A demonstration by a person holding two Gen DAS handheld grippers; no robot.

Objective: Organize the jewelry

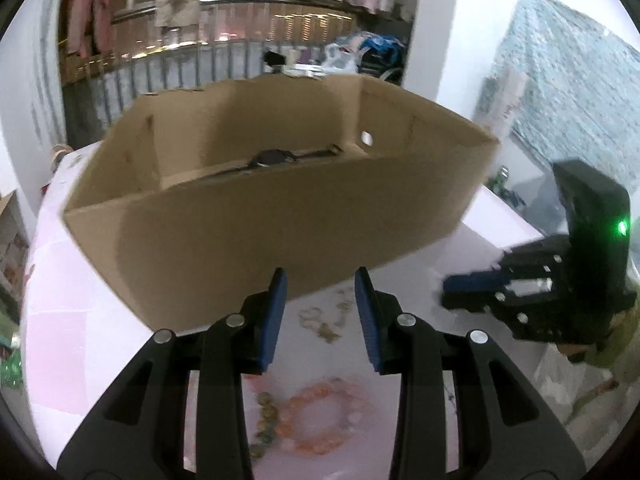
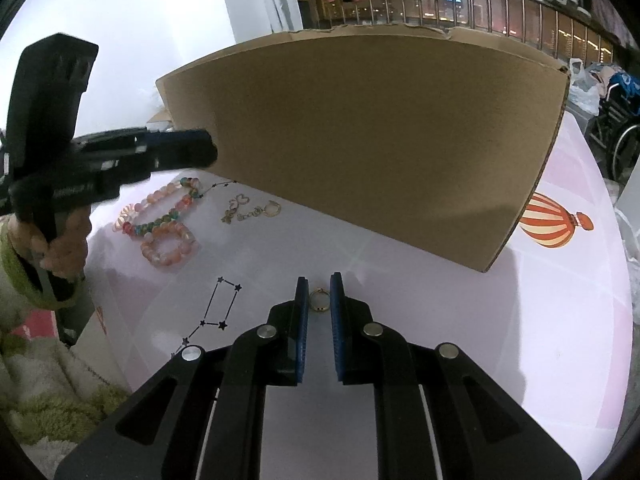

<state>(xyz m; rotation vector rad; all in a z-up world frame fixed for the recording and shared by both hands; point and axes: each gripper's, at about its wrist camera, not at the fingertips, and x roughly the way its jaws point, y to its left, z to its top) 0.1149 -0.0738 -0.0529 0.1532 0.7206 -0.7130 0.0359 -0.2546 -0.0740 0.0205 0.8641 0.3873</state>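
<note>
A brown cardboard box (image 1: 248, 240) stands on the pale pink table; a black wristwatch (image 1: 272, 159) lies inside it. My left gripper (image 1: 320, 280) is open above the table, just before the box's near wall, over gold charms (image 1: 320, 322) and a pink bead bracelet (image 1: 324, 420). My right gripper (image 2: 319, 284) is open, its blue pads either side of a small gold ring (image 2: 319, 300) lying on the table. In the right wrist view the box (image 2: 380, 140) fills the middle, with bead bracelets (image 2: 168, 236) and gold charms (image 2: 250, 208) at its left. The left gripper (image 2: 192, 152) shows there too.
The right gripper (image 1: 460, 292) shows at the right of the left wrist view. A hot-air-balloon print (image 2: 552, 220) marks the tablecloth by the box's right corner. Railings, hanging clothes and a wheelchair (image 2: 616, 120) lie behind. The table edge curves at the right.
</note>
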